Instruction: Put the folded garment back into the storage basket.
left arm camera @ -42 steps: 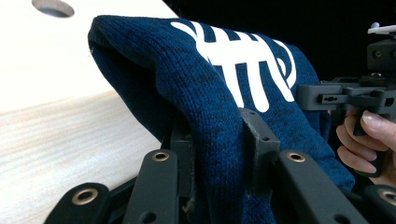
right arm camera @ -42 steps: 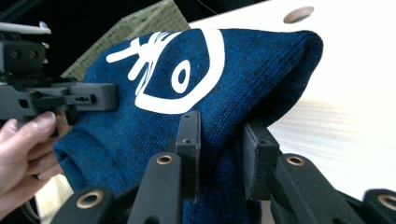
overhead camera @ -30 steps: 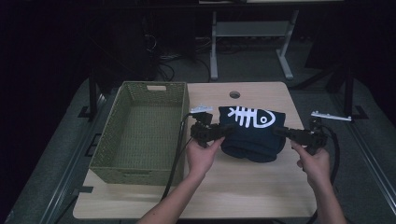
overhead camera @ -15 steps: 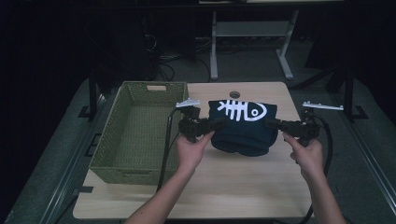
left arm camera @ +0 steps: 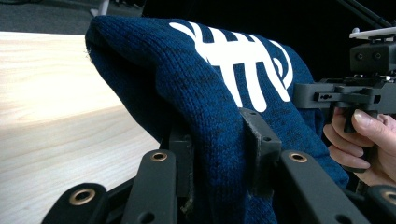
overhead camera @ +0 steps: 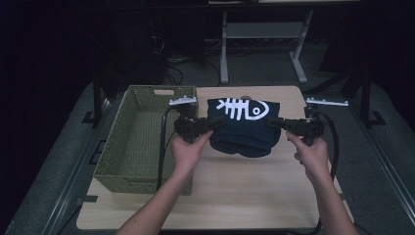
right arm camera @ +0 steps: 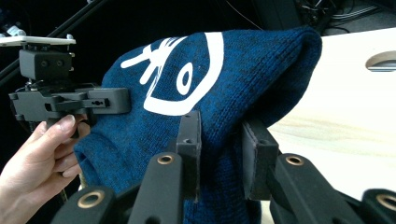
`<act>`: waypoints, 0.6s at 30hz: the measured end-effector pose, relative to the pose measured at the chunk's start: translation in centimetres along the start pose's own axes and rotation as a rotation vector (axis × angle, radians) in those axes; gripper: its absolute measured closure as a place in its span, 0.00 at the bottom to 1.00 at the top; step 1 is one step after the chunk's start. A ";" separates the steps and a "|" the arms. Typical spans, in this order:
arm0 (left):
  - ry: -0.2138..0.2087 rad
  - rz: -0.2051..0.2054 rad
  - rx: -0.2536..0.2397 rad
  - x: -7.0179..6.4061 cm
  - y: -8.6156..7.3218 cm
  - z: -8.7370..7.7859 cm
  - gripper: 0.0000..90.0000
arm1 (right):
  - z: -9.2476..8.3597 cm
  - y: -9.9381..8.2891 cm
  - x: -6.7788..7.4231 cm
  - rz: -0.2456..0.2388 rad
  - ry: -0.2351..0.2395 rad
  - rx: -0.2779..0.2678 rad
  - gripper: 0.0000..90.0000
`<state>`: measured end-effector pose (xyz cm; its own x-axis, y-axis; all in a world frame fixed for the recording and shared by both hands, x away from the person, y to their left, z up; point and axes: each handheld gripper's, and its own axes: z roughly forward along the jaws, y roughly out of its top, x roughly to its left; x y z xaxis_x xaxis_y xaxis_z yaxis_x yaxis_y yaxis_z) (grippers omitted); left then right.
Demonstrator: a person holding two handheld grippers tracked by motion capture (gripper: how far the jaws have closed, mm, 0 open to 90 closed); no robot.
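Above the bench (overhead camera: 235, 186), my left gripper (overhead camera: 211, 125) and right gripper (overhead camera: 274, 122) each pinch a side of the soft, floppy, light knit sweater (overhead camera: 242, 128).

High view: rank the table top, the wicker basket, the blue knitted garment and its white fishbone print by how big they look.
1. Table top
2. Wicker basket
3. Blue knitted garment, which hangs folded, so it would be larger spread out
4. White fishbone print

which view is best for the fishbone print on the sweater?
High view: the whole white fishbone print faces the camera on the navy sweater, held between the left gripper and right gripper. Left gripper view catches the ribs at a slant; right gripper view shows mainly the head and eye.
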<state>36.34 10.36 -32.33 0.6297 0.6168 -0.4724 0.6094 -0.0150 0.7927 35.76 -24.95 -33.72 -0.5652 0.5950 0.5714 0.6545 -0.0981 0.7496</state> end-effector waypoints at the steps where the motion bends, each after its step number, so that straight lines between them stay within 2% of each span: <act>1: -0.002 -0.007 -0.002 0.3 0.1 -0.5 0.76 | 0.3 0.2 0.3 -0.003 0.007 0.003 0.80; 18: 0.027 -0.047 -0.037 2.6 0.7 -4.1 0.75 | 4.0 1.8 2.7 -0.030 0.033 0.038 0.80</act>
<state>36.40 15.13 -31.43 0.5873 0.6369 -0.4995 0.6198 0.0431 0.7836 37.38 -20.29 -32.16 -0.6005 0.5707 0.5601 0.6554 -0.0500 0.7536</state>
